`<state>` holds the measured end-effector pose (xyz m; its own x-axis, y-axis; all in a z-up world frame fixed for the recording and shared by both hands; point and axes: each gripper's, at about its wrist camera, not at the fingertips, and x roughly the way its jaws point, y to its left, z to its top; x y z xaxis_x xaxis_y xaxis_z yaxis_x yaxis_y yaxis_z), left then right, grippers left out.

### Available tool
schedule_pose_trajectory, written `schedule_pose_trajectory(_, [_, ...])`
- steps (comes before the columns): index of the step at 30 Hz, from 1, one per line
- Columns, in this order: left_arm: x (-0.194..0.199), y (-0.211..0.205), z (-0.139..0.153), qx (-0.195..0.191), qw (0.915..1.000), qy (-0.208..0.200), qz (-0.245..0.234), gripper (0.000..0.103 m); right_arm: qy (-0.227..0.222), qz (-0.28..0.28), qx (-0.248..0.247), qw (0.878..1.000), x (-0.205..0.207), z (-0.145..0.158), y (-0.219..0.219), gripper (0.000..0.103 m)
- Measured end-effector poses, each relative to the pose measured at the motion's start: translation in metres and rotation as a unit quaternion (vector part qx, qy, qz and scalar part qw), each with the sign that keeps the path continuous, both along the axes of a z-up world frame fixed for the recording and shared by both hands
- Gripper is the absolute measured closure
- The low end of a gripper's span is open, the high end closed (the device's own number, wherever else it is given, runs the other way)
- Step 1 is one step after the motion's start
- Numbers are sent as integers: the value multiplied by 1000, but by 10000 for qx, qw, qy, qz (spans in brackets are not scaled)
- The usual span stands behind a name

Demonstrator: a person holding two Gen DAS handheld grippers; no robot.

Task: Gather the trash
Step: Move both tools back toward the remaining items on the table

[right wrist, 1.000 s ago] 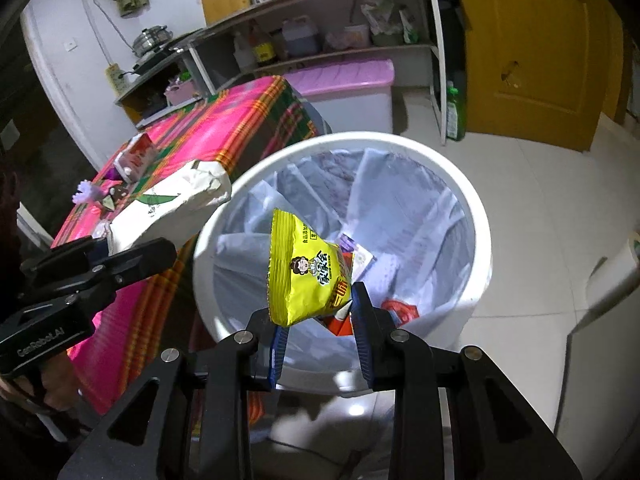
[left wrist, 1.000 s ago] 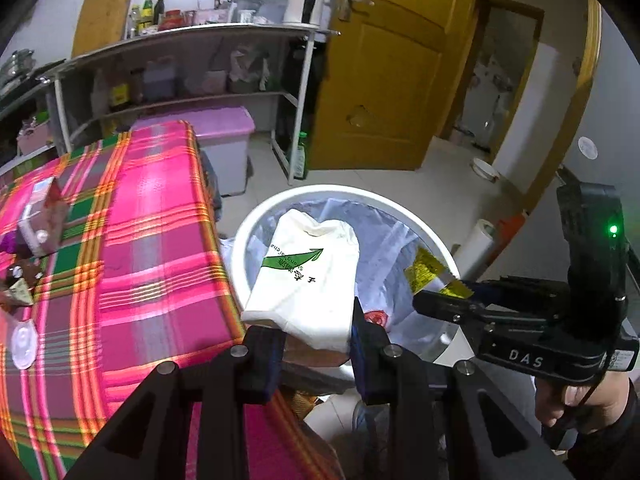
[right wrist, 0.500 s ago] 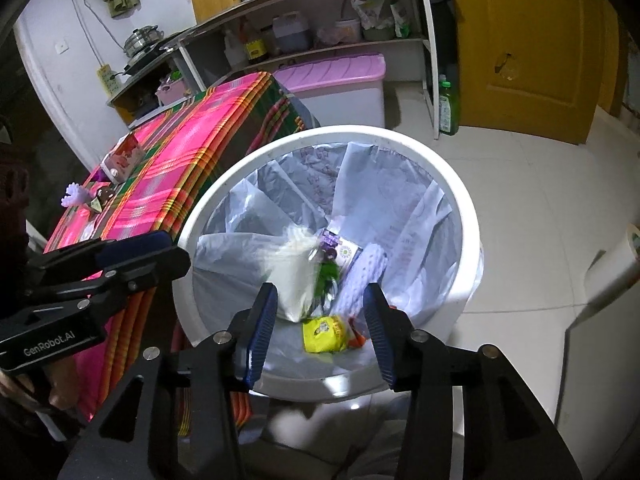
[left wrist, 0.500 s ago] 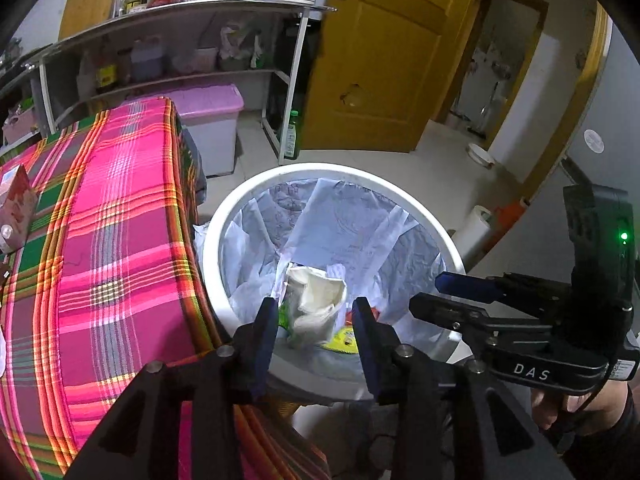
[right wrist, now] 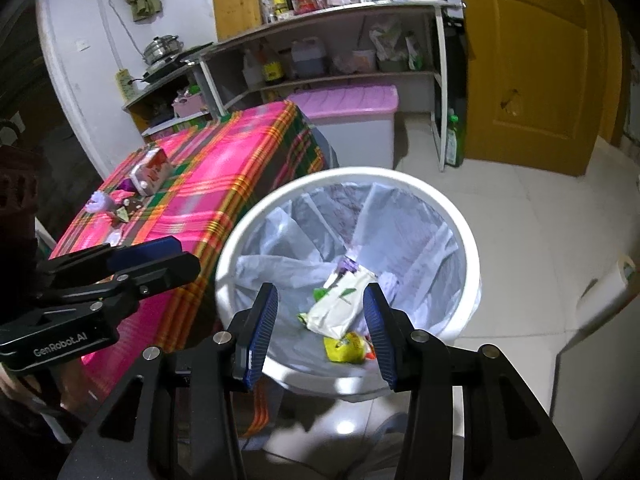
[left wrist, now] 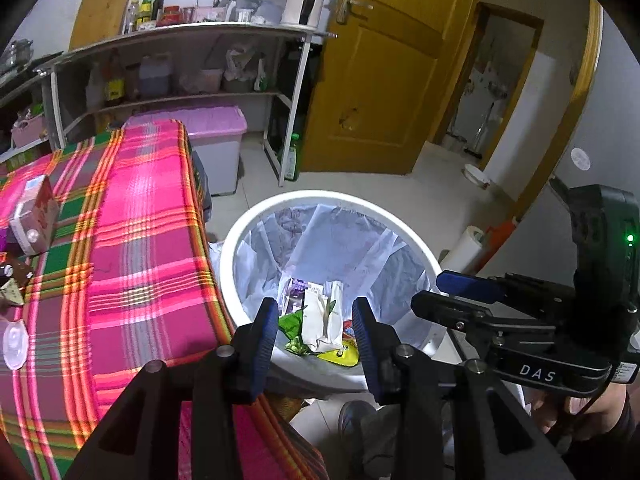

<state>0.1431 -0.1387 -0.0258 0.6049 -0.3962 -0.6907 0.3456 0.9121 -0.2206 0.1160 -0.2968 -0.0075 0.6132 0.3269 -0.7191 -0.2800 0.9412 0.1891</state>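
both grippers over the white bin (left wrist: 236, 240), left gripper (left wrist: 315, 334) and right gripper (right wrist: 320, 326) jaws apart and empty, white wrapper (right wrist: 340, 308) and what looks like a yellow packet (right wrist: 346, 348) inside the bin

Bin (left wrist: 248, 232) smooth white plastic w/ thin crinkly film liner (left wrist: 360, 236); worktop cloth (left wrist: 140, 216) woven plaid, matt; floor tiles (right wrist: 532, 216) glossy; tongs pads (right wrist: 262, 320) ribbed blue.
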Motion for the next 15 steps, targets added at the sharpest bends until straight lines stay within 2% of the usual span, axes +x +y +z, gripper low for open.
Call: schedule_pose_trajectory(15, [-35, 39, 26, -124, 9985, -375, 392, 65, -456, 344, -153, 9983, -26, 30, 38, 57])
